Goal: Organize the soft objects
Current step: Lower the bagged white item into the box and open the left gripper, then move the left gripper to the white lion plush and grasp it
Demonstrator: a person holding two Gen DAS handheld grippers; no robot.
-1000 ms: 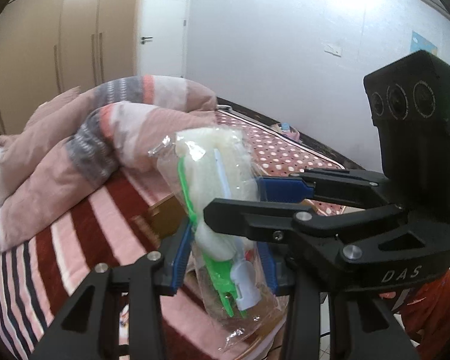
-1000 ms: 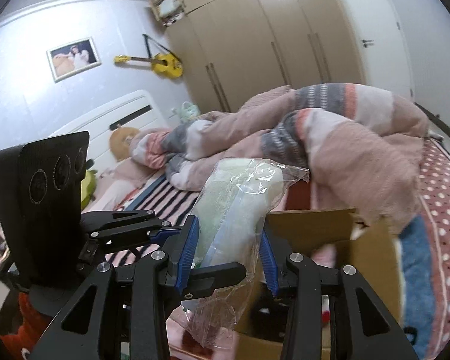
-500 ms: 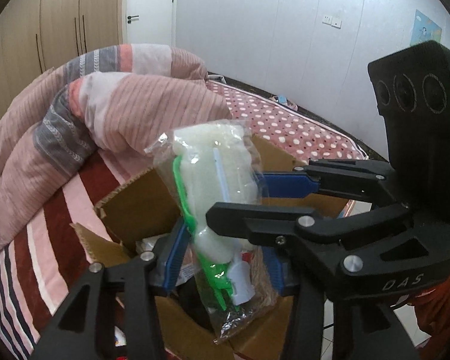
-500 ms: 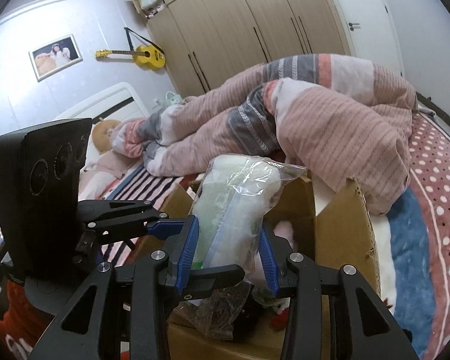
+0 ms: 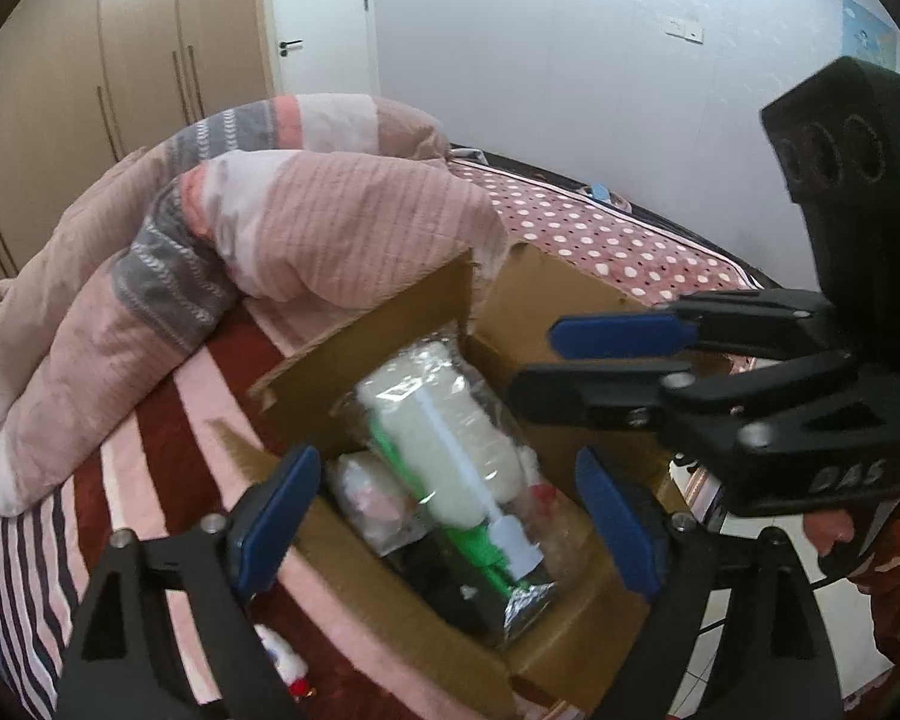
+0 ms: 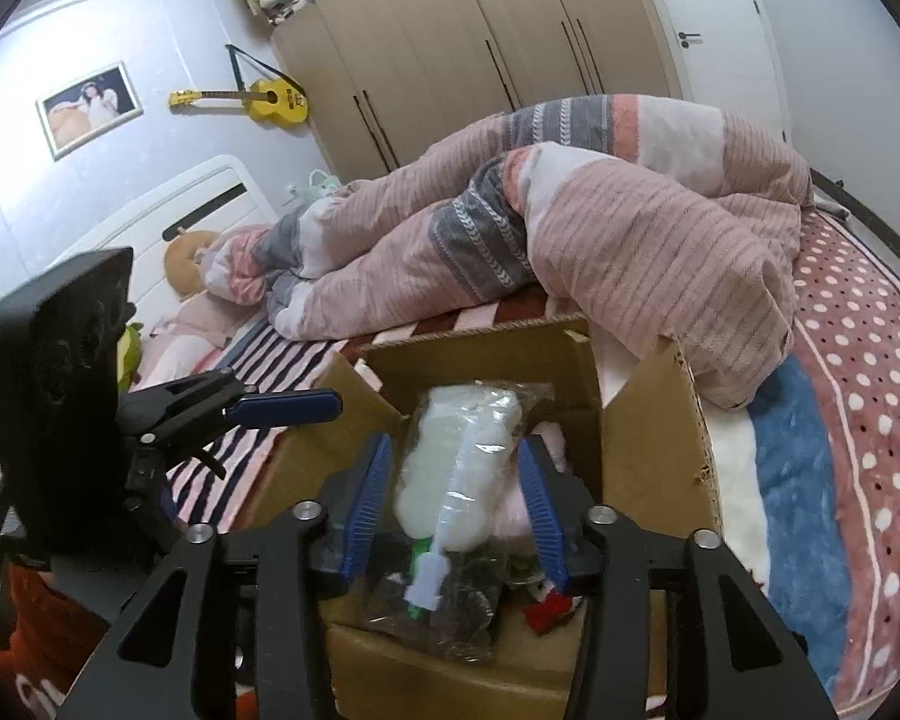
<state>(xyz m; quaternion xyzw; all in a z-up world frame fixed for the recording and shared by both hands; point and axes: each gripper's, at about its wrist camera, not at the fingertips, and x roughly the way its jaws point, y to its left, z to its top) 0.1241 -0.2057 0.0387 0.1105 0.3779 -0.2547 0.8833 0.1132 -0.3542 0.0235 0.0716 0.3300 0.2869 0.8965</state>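
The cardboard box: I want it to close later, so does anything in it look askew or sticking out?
Yes. The clear plastic bag of white fluffy material lies tilted atop the contents of the cardboard box, its crinkled end poking over the near edge. Both claws are opening, pads clear of it.

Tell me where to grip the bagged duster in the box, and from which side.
Grip the duster across its fluffy white head, coming from above through the open top of the box. The head leans up toward the far wall, soft and exposed; the green handle end lies buried low among other items.
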